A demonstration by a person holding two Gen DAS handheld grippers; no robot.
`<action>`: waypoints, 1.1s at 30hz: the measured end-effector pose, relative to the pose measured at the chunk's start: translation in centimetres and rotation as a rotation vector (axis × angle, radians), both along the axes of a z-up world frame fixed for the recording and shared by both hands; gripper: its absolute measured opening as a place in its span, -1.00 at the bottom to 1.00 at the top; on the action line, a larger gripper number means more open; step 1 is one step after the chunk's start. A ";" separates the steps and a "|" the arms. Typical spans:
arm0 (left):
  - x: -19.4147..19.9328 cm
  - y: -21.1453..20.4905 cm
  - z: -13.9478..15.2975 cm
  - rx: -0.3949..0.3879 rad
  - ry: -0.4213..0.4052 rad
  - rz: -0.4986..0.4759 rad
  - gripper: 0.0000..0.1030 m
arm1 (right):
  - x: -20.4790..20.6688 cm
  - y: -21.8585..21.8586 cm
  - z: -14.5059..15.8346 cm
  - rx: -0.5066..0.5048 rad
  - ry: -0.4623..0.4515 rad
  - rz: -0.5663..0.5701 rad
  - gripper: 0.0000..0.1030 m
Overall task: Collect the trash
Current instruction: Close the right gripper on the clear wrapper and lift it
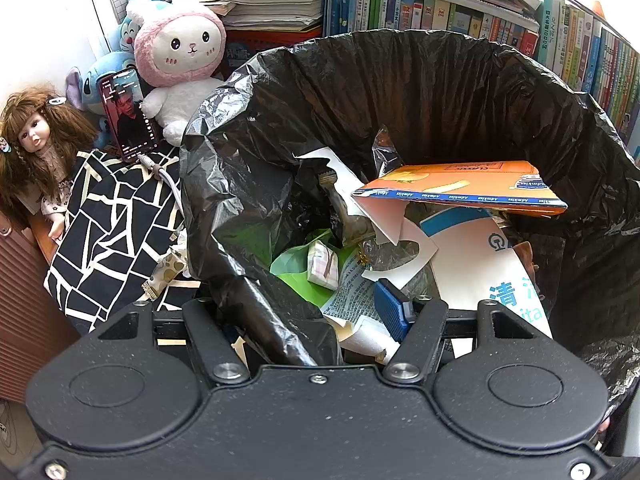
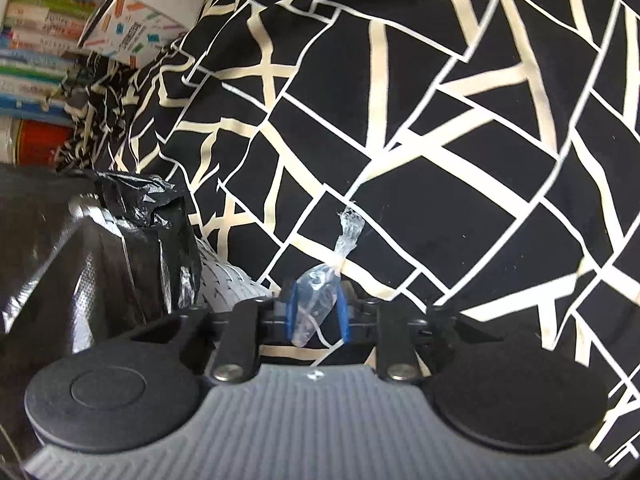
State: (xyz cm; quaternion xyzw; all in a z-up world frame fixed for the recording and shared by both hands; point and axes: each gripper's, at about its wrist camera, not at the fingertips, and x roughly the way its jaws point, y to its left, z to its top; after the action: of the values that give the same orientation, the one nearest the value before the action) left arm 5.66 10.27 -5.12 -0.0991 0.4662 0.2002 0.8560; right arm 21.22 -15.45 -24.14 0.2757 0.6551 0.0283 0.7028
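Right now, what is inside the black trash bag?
Inside the black trash bag lie an orange carton on top, a white and blue paper bag, a green plastic bag, a small pink packet and printed paper. Anything deeper is covered.

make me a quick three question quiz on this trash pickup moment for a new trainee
1. True or false: the right tool is shut on a clear plastic wrapper.
2. What does the left tool hold? A) the phone B) the rim of the black trash bag C) the doll
3. Fill in: the flat box lying across the top of the trash is mostly ____ in colour.

Key
1. True; the wrapper sits between the blue pads above the black and cream patterned cloth.
2. B; the bag's edge is bunched between the fingers.
3. Orange; the orange box rests over the white paper.
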 end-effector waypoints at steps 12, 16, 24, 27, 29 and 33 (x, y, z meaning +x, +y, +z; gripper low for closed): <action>0.0 0.1 0.0 -0.003 -0.003 0.000 0.21 | -2.6 -4.0 3.1 -0.104 -0.094 -0.039 -0.77; 0.0 0.0 -0.1 -0.004 -0.005 0.001 0.22 | -2.9 -5.1 3.1 -0.062 -0.075 -0.061 -0.61; 0.2 0.0 0.0 0.000 0.001 -0.010 0.22 | -1.1 -1.3 1.5 -0.029 -0.069 -0.029 0.11; 0.2 0.0 0.0 0.000 0.001 -0.008 0.22 | -0.2 0.5 0.7 -0.052 -0.058 0.001 0.11; 0.1 0.0 0.0 -0.001 0.000 -0.006 0.22 | 0.1 1.3 0.3 -0.084 -0.054 0.010 0.10; 0.1 0.0 0.0 -0.002 -0.005 -0.002 0.22 | -0.1 1.6 0.0 -0.116 -0.061 0.006 -0.37</action>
State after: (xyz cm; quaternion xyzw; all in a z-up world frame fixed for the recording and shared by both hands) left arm 5.73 10.26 -5.16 -0.1001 0.4642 0.1985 0.8574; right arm 21.11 -13.89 -24.09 0.2316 0.6347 0.0012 0.7372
